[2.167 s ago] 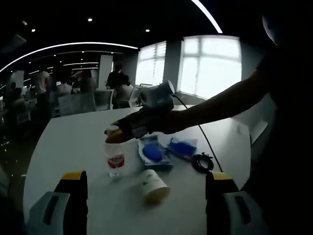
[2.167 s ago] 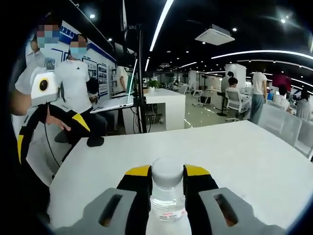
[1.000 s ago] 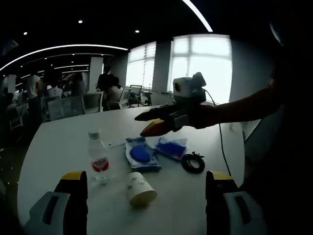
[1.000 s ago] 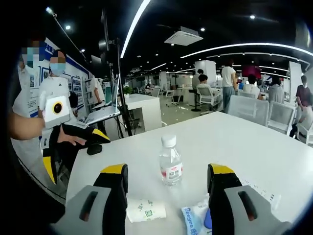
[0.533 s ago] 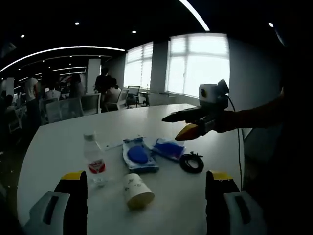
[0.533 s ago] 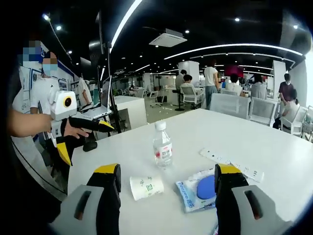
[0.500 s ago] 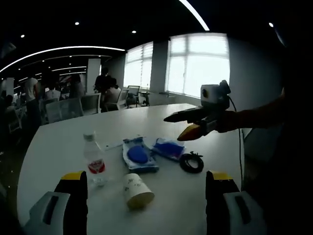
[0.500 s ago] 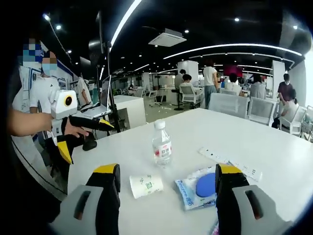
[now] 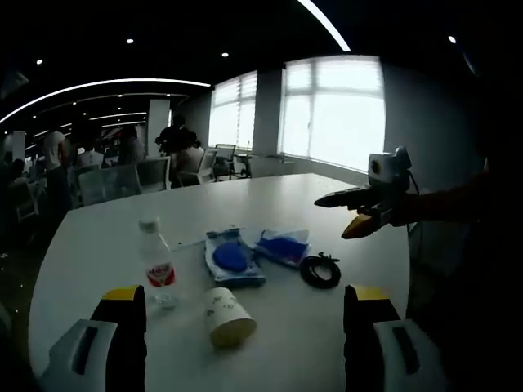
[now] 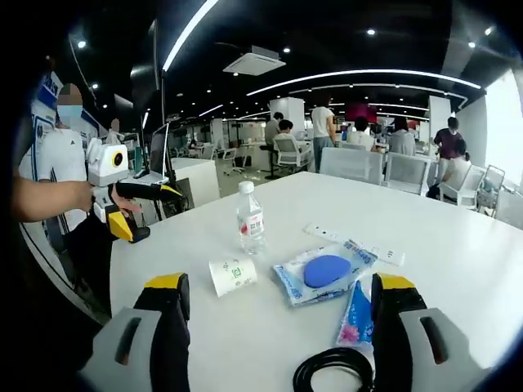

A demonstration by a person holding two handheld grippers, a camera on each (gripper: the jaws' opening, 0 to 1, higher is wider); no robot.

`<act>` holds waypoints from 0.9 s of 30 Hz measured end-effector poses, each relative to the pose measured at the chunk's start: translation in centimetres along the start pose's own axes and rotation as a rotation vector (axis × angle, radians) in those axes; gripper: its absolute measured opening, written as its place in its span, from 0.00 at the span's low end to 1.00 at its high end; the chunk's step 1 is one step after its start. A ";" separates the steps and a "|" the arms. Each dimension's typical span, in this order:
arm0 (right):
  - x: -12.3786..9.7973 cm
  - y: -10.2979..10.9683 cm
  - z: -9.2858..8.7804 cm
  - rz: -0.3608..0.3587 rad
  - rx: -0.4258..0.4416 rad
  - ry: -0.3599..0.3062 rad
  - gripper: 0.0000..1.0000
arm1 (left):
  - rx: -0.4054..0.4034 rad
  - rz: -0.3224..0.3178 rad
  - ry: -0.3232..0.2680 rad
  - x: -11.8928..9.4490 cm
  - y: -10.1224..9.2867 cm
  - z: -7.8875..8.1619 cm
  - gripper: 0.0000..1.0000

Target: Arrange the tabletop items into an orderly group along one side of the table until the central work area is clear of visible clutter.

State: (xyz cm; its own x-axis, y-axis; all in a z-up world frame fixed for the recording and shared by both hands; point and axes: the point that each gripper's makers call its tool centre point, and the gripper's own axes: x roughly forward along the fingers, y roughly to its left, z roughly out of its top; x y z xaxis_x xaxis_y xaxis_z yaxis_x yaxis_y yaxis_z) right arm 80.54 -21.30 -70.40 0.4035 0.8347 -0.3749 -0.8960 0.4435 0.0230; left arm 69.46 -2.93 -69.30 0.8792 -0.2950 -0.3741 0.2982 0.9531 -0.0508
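— Grippers?
— Left gripper (image 9: 239, 314) and right gripper (image 10: 278, 314): jaws wide, empty.
— Items?
— Bottle (image 10: 250, 218) upright on table (image 10: 458, 286). Cup (image 10: 232, 276) on its side near it; blue packets (image 10: 320, 272) beside; cable (image 10: 331, 369) beyond those.

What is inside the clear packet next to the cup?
The clear packet holds a round blue pad. Anything beneath the pad is covered. The paper cup lies on its side beside it.

Views face each other from opposite table (image 9: 98, 237) edges, sharing central clutter.
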 end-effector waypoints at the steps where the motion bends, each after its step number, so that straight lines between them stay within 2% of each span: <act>1: -0.5 -0.3 -0.3 -0.014 0.003 0.006 0.90 | 0.001 0.000 0.000 -0.1 0.0 -0.1 1.00; 7: -2.5 -0.5 -2.1 -0.046 0.013 0.029 0.94 | 0.000 0.003 -0.006 -0.5 0.0 -0.2 1.00; 14: -4.5 -1.7 -4.1 -0.085 0.058 0.060 0.98 | 0.002 -0.012 0.012 -0.5 -1.5 -0.7 1.00; 22: -5.9 -2.1 -5.9 -0.094 0.081 0.119 1.00 | -0.016 -0.013 0.048 -0.7 -2.2 -2.0 1.00; 27: -6.3 -2.0 -6.7 -0.095 0.094 0.138 1.00 | -0.021 -0.005 0.054 -0.9 -2.0 -2.4 1.00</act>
State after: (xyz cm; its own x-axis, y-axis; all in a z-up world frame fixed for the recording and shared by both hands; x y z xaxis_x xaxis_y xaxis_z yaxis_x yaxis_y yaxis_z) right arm 78.59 -29.62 -74.31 0.4506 0.7377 -0.5027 -0.8312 0.5522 0.0653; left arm 67.21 -4.42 -71.07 0.8561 -0.2963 -0.4235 0.2941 0.9530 -0.0722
